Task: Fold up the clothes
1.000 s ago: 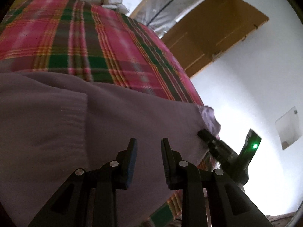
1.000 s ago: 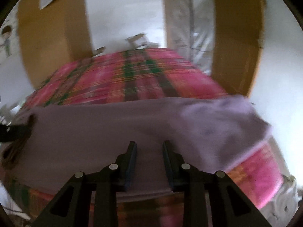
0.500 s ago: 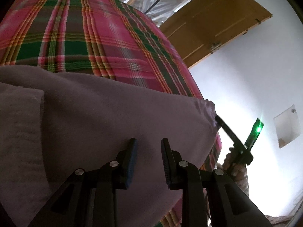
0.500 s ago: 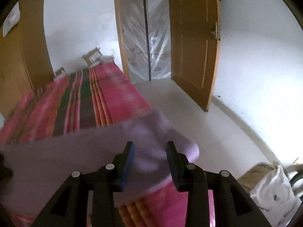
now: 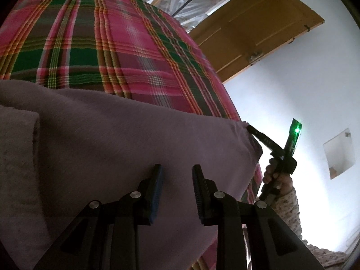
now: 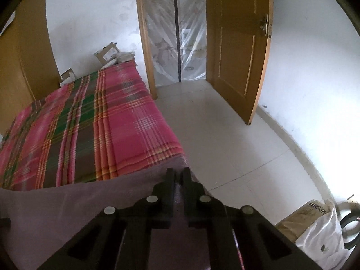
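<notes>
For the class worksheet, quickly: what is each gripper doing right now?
Left gripper: open above the purple garment, holding nothing.
Right gripper: closed on the garment's corner.

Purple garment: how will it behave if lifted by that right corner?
Probably floppy: the purple garment drapes over the bed edge. Looks thick and fleecy, so likely grippy and heavy-ish. The right gripper pinches only its corner; expect sagging between grippers.

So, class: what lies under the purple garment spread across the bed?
The purple garment rests on a pink and green plaid blanket, which shows beyond its far edge. What lies beneath the garment's middle is covered and cannot be seen.
</notes>
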`<state>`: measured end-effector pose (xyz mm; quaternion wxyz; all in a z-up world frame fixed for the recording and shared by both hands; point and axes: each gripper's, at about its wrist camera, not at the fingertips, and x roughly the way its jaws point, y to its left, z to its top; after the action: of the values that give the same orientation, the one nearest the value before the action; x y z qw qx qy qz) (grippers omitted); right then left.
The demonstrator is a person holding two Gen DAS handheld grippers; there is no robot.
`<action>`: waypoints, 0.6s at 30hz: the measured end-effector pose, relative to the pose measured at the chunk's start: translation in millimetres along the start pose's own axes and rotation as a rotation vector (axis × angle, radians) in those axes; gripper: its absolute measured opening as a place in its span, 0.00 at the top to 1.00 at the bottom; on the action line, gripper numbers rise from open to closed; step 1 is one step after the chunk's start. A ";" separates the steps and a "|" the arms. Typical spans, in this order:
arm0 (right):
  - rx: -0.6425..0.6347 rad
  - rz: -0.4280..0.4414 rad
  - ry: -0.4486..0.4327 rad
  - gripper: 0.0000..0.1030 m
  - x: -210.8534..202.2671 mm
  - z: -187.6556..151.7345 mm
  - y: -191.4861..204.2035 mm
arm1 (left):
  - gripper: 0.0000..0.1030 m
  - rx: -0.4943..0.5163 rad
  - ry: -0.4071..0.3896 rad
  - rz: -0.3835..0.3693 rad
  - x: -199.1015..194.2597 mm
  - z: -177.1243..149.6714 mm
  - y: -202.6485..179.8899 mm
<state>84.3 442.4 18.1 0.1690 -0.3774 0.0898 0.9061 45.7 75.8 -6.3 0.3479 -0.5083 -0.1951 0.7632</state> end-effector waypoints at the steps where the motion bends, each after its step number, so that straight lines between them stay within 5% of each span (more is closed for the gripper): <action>1: -0.003 -0.009 -0.010 0.94 -2.0 0.5 0.2 | 0.73 0.005 0.000 0.009 0.5 0.4 -1.8; 6: -0.044 -0.062 0.017 0.94 4.2 -2.0 4.9 | 0.73 0.041 -0.004 0.039 3.6 0.1 -9.4; 9: -0.049 -0.088 0.010 0.81 2.9 -1.8 3.9 | 0.73 0.039 -0.004 0.037 4.6 0.5 -9.0; 14: 0.056 -0.041 0.003 0.72 -6.4 -0.8 -16.3 | 0.73 0.030 -0.008 0.040 5.8 0.2 -9.3; 18: 0.109 -0.096 -0.026 0.71 -24.2 -5.8 -29.2 | 0.73 0.030 0.005 0.030 7.3 1.3 -12.7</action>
<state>115.0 462.0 30.3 0.2338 -0.3598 0.1188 0.8954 47.0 89.9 -2.2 0.3444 -0.5076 -0.1750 0.7701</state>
